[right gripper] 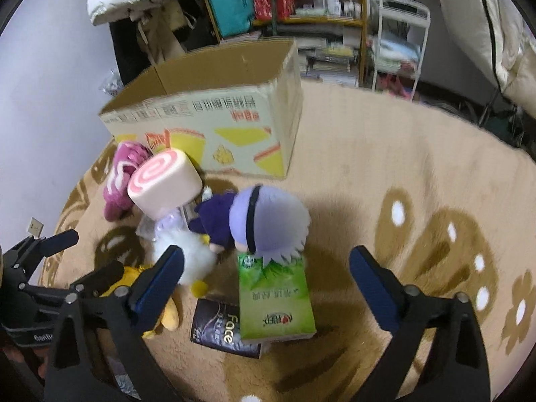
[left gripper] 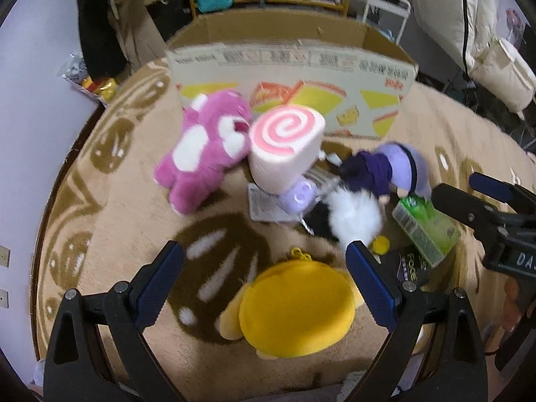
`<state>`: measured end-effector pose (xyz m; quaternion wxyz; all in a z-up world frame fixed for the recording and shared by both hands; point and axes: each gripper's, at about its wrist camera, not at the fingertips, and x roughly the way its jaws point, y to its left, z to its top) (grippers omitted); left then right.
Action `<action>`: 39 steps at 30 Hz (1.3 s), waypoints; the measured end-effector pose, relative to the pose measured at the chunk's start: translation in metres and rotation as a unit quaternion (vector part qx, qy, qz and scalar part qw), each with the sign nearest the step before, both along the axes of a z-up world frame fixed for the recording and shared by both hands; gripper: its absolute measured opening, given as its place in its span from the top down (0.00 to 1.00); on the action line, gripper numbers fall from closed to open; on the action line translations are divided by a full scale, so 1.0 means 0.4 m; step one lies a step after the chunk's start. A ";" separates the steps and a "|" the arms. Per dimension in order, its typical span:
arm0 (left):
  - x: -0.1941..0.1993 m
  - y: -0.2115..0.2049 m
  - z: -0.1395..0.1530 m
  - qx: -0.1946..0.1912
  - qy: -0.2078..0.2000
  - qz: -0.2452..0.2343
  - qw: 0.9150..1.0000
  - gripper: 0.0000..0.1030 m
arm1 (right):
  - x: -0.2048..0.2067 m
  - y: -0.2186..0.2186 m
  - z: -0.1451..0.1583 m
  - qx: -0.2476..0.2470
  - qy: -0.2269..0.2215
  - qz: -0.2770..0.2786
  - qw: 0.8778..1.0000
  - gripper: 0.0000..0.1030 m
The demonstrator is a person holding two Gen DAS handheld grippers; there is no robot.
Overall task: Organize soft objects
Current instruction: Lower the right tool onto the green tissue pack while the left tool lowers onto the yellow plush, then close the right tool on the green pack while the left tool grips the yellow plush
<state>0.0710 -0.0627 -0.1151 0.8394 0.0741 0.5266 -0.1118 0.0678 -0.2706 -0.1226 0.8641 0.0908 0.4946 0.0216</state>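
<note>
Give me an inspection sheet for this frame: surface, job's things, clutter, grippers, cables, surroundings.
Surface: tan rug with brown patterns.
Job's things: pink bear, swirl cushion, purple-haired doll, white fluffy toy and yellow plush piled before the open cardboard box.
Clutter: green tissue pack lying on a dark packet.
Grippers: left gripper open above the yellow plush; right gripper open over the tissue pack.
Cables: nothing seen.
Surroundings: shelf, white rack, bedding at right.
</note>
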 end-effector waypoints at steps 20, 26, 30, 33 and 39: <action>-0.005 -0.069 -0.096 0.020 0.091 -0.053 0.994 0.07 | 0.037 0.001 -0.103 0.020 0.105 0.010 0.994 0.15; -0.004 -0.072 -0.110 0.023 0.102 -0.052 0.993 0.07 | 0.033 0.030 -0.121 0.008 0.118 0.021 0.993 0.23; 0.003 -0.062 -0.121 0.022 0.117 -0.043 0.992 0.07 | 0.028 0.053 -0.125 0.005 0.121 0.024 0.992 0.24; 0.005 -0.062 -0.130 0.017 0.130 -0.040 0.991 0.07 | 0.029 0.050 -0.134 0.002 0.125 0.022 0.992 0.24; 0.013 -0.063 -0.142 0.016 0.139 -0.035 0.990 0.07 | 0.032 0.027 -0.166 0.005 0.135 0.022 0.991 0.24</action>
